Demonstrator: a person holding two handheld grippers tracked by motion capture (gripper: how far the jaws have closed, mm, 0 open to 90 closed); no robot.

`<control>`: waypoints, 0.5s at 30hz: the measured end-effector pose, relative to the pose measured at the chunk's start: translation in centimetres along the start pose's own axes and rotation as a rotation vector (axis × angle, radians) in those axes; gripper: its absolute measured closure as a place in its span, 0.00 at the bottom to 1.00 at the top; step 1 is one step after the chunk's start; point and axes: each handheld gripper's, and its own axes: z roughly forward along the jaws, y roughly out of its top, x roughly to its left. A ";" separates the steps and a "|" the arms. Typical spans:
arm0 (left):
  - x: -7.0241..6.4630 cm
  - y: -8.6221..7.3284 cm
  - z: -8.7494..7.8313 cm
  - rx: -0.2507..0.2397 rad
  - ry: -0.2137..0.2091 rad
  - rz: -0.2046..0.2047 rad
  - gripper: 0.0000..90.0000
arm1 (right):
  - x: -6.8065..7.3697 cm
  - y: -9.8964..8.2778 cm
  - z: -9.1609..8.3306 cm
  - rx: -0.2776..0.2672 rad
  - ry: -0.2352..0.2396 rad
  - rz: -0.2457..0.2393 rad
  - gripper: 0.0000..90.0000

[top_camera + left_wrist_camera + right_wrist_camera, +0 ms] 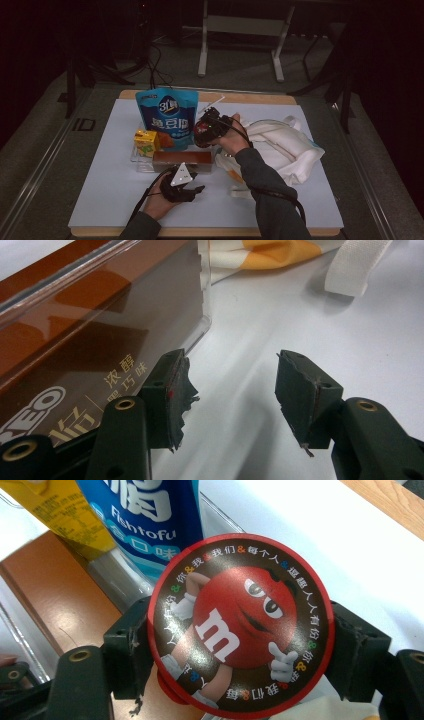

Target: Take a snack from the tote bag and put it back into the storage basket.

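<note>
We see a round candy tin (240,622) pinched between the jaws of the right gripper (210,131) — a red-rimmed lid printed with a red cartoon candy character bearing a white "m", ringed by small Chinese text on a dark band. Its flat lid faces the right gripper's camera; the body behind it is hidden, so we cannot tell how long it is or trace a long axis. In the high view the tin (203,131) is held above the white mat (110,190), just right of the blue pouch (168,116) and over the far end of the brown box (182,159).

The right jaws press on the tin's rim from both sides, one pad on each edge.

The left gripper (187,186) sits low at the near side of the mat, just in front of the brown box. In the left gripper view its jaws stand spread wide with bare mat between them; the pads (172,390) are torn and ragged. One pad lies close beside the box (75,340), though we cannot tell whether it touches.

The pouch stands upright behind a yellow carton (146,141). A white cloth bag (285,147) with orange trim lies crumpled at the right of the mat.
</note>
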 end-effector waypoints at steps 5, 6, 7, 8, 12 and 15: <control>0.0 0.0 0.0 0.002 0.000 0.002 0.52 | 0.1 -0.2 0.5 0.014 -0.006 0.004 0.28; 0.0 0.0 0.0 0.002 0.000 0.002 0.52 | 0.2 -0.2 0.7 0.018 -0.008 0.001 0.28; 0.0 0.0 0.0 0.002 0.000 0.002 0.52 | 0.3 -0.2 0.8 0.021 -0.010 -0.001 0.28; 0.0 0.0 0.0 0.002 0.001 0.002 0.52 | 0.3 -0.3 0.9 0.024 -0.011 -0.001 0.28; 0.0 0.0 0.0 0.002 0.000 0.001 0.52 | 0.6 -0.5 1.4 0.035 0.000 0.003 0.28; 0.0 0.0 0.0 0.002 -0.001 0.001 0.52 | 0.8 -0.6 1.6 0.047 0.007 0.003 0.28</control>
